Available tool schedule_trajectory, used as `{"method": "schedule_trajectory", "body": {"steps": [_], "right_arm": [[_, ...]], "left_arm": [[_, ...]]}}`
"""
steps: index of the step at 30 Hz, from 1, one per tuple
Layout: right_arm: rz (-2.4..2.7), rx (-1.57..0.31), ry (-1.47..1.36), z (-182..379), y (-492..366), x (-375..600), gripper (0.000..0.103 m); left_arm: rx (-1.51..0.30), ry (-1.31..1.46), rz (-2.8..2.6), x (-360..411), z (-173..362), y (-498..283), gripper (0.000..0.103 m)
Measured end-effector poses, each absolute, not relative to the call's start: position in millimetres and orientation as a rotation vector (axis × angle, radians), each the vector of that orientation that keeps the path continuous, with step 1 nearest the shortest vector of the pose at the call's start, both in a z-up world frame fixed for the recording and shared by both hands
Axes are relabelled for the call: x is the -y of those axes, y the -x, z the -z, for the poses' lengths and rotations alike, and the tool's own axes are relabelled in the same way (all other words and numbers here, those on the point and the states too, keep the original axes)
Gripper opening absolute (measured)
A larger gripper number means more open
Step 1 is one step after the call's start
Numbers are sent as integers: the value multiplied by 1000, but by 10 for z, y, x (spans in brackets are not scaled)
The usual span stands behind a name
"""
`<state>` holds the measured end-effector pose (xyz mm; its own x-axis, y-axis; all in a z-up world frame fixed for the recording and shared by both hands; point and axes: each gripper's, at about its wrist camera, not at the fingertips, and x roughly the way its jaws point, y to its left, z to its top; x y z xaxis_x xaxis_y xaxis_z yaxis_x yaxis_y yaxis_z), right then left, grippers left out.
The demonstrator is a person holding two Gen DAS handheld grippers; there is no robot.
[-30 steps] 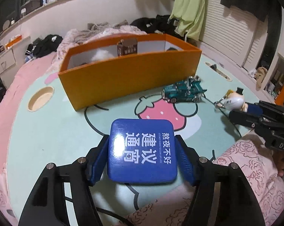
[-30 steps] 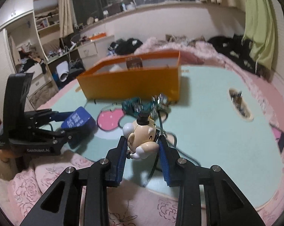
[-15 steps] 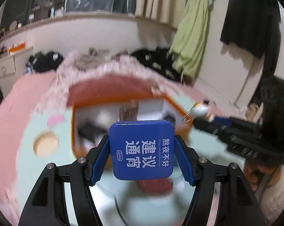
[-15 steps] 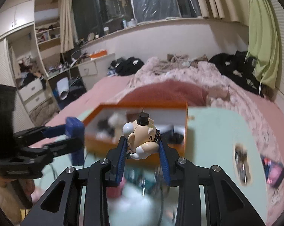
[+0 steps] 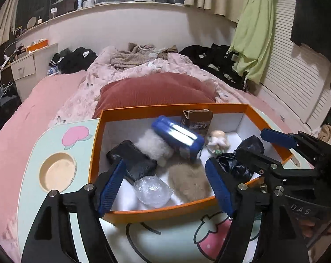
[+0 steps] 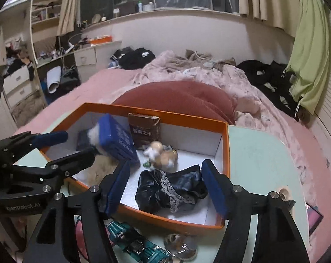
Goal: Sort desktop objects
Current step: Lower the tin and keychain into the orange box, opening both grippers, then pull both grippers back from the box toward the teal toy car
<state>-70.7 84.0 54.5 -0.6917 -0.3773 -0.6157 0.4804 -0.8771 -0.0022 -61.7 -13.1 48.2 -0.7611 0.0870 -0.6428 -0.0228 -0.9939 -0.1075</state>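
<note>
**Dim indoor light, fisheye warp, two blurred objects**

Both wrist views are lit by soft, fairly dim indoor light with a warm cast. Dark corners frame each round picture, and straight lines bow strongly near the edges. A bright white glare streaks across the blue tin (image 5: 178, 140), which is smeared by motion blur. The small cartoon figurine (image 6: 162, 156) is blurred too. The white floor of the orange box (image 5: 209, 206) looks bright, with soft shadows under its contents. The background stays reasonably sharp.
</note>
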Motion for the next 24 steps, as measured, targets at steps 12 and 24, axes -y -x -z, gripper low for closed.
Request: {"method": "schedule_trajectory", "body": {"steps": [12, 24], "right_arm": [[2575, -139, -800, -694, 547, -924, 70], [2552, -157, -902, -641, -176, -1334, 86]], "left_arm": [[141, 1008, -2914, 127, -597, 468, 75], [41, 1065, -2806, -137, -649, -266, 82]]}}
